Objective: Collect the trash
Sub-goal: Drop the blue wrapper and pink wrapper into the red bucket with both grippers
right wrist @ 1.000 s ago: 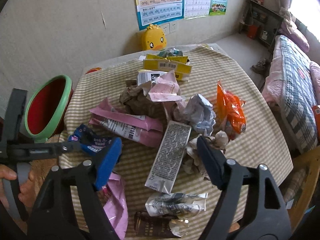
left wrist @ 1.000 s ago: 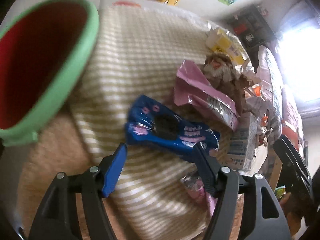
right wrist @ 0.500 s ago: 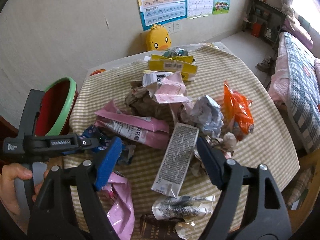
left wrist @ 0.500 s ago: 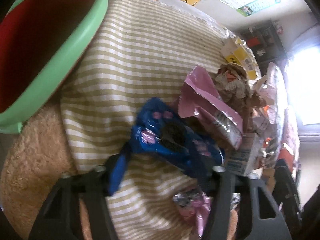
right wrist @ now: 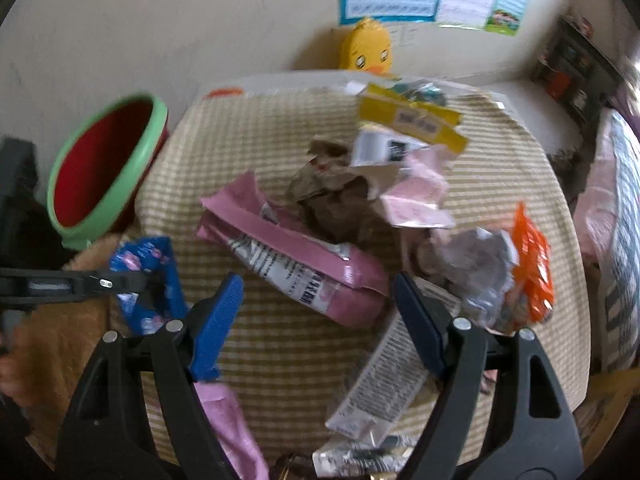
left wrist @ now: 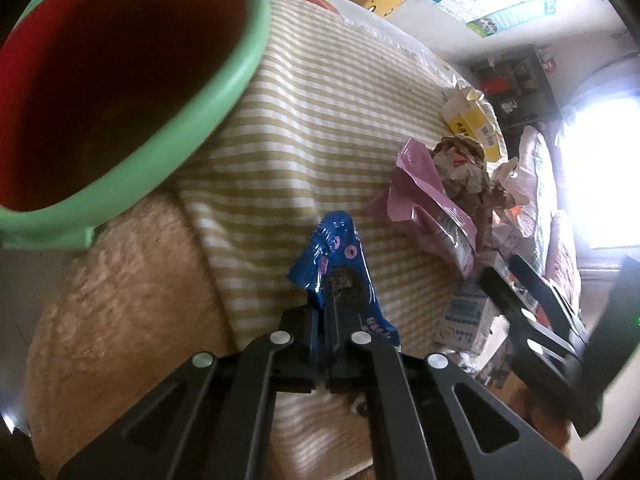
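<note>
Trash covers the striped tablecloth [right wrist: 280,360] as I work both grippers over it. My left gripper [left wrist: 326,322] is clamped on a blue snack wrapper [left wrist: 338,256], its two fingers pressed together on the foil at the lower centre of the left wrist frame; in the right wrist view the same wrapper [right wrist: 150,276] sits at the left edge of the cloth, pinched by the dark fingers reaching in from the left. A red bin with a green rim [left wrist: 224,92] fills the upper left of the left wrist frame, tilted open toward the camera, and stands just off the table's left edge in the right wrist view [right wrist: 148,152]. My right gripper [right wrist: 318,316] hovers with its blue-padded fingers spread wide apart above a pink packet [right wrist: 304,256] at centre frame. Behind it lie crumpled brown paper [right wrist: 336,196], a yellow box [right wrist: 412,120] and, at the right, an orange bag [right wrist: 532,264]. A yellow duck toy [right wrist: 370,50] sits against the wall at top centre.
</note>
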### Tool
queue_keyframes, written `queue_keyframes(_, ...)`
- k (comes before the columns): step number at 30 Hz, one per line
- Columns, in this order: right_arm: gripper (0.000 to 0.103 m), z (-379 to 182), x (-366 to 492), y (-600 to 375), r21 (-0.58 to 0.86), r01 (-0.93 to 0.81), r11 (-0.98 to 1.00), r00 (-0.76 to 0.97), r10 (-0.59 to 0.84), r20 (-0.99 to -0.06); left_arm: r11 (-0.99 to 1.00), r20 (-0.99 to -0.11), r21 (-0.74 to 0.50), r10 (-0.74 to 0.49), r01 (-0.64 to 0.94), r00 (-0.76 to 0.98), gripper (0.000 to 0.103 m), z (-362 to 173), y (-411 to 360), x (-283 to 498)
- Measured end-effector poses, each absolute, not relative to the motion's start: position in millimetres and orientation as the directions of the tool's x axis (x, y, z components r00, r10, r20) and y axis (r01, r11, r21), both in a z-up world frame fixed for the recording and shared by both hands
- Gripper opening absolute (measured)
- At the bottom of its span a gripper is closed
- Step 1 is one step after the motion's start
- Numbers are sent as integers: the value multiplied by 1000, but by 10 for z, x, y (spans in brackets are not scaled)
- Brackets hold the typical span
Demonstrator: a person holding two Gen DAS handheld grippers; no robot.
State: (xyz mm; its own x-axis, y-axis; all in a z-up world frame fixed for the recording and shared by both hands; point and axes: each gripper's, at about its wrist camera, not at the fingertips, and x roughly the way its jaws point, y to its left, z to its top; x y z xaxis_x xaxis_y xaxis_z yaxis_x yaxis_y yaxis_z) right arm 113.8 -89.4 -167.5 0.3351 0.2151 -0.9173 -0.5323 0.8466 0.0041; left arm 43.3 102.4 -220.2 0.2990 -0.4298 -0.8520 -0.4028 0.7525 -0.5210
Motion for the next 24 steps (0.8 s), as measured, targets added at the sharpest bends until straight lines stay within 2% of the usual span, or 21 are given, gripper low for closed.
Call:
queue_keyframes(8, 77, -1992, 1198, -599, -94, -590, 802, 298, 109, -948, 796, -870, -476, -366, -373, 330, 0, -2077, 1273, 242)
queue_keyframes(9, 70, -2025, 1192, -588, -103, -591, 800, 293, 94, -951, 801, -870, -472, -358, -367, 338, 0, -2052, 1293, 230)
queue_keyframes(10, 54, -2028, 1185, -581, -115, -589, 800, 302, 85, -949, 807, -869, -469, -350, -359, 349, 0, -2017, 1308, 223)
queue_keyframes(11, 50, -1996, 1173, -587, -114, -583, 804, 315, 94, -944, 813, -869, -465, -342, -350, 358, 0, -1987, 1324, 212)
queue_keyframes(13, 43, -1913, 1167, -629, -29, -562, 826, 289, 163, -943, 832, -868, -448, -318, -326, 382, 0, -1917, 1338, 206)
queue_keyframes(15, 41, -1776, 1132, -682, 16, -531, 847, 302, 207, -930, 853, -864, -429, -292, -296, 411, 0, -1832, 1322, 230)
queue_keyframes(20, 40, -1400, 1018, -718, 120, -475, 872, 336, 305, -891, 886, -843, -393, -241, -245, 481, 0, -1637, 1365, 273)
queue_keyframes(24, 40, -1189, 973, -544, 195, -469, 861, 335, 378, -863, 890, -827, -365, -176, -273, 533, 0, -1525, 1635, 248)
